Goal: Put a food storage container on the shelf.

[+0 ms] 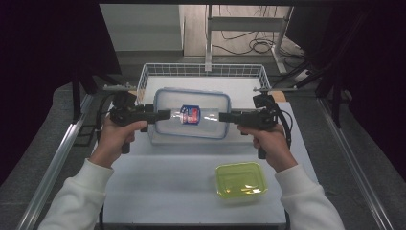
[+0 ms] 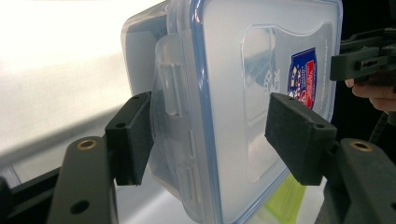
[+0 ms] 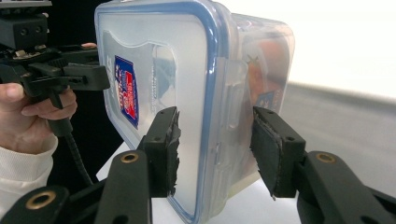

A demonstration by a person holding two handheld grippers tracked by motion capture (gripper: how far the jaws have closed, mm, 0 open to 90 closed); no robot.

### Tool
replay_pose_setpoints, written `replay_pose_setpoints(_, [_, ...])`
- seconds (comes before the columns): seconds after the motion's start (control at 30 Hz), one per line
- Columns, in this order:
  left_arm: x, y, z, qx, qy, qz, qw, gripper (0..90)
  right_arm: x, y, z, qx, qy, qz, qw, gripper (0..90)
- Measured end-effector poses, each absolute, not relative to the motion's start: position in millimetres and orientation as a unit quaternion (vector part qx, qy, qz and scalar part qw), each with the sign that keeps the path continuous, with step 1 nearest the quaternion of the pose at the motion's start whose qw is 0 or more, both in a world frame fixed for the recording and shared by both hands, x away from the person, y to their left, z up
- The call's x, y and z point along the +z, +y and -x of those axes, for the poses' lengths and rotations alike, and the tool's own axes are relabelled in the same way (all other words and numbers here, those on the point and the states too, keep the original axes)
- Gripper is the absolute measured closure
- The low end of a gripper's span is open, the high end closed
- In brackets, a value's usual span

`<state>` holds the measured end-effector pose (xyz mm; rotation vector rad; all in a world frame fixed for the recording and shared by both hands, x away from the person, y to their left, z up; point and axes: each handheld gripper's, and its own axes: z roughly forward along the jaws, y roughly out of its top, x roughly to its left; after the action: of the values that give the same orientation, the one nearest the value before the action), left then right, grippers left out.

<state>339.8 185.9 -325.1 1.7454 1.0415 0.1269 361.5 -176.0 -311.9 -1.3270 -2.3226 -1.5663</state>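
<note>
Both forearms extended over the table, white sleeves at the wrists; left gripper and right gripper levelled toward each other, jaws of each clamped on opposite ends of clear container.

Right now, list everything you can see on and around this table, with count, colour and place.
Clear lidded container: one, clear with blue rim and red-blue label, held between both grippers in front of the basket.
Green container: one, yellow-green, near right of the table.
Wire basket: one, white, far end.
Table: one, white top.
Left gripper: one, black, jaws on the container's left end.
Right gripper: one, black, jaws on its right end.
Hands: two, white sleeves, entering from the bottom.
</note>
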Motion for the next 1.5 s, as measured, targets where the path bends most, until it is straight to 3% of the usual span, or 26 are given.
replay_pose_setpoints(0.5, [-295.0, 161.4, -392.2, 0.05, 0.445, -0.729, 0.518, 34.6, -268.6, -199.2, -424.1, -0.5, -0.752, 0.429, 0.017, 52.3])
replay_pose_setpoints(1.27, [-306.3, 152.6, -437.6, 0.023, 0.484, -0.708, 0.514, 33.0, -287.7, -207.1, -470.0, -0.502, -0.712, 0.489, 0.05, 49.8])
replay_pose_setpoints(1.3, [-307.5, 150.9, -439.8, 0.019, 0.487, -0.709, 0.51, 30.1, -287.8, -205.6, -471.1, -0.497, -0.712, 0.495, 0.029, 55.3])
replay_pose_setpoints(1.5, [-315.4, 155.9, -451.3, 0.035, 0.522, -0.686, 0.506, 20.1, -293.6, -200.6, -471.5, -0.485, -0.708, 0.514, 0.008, 53.3])
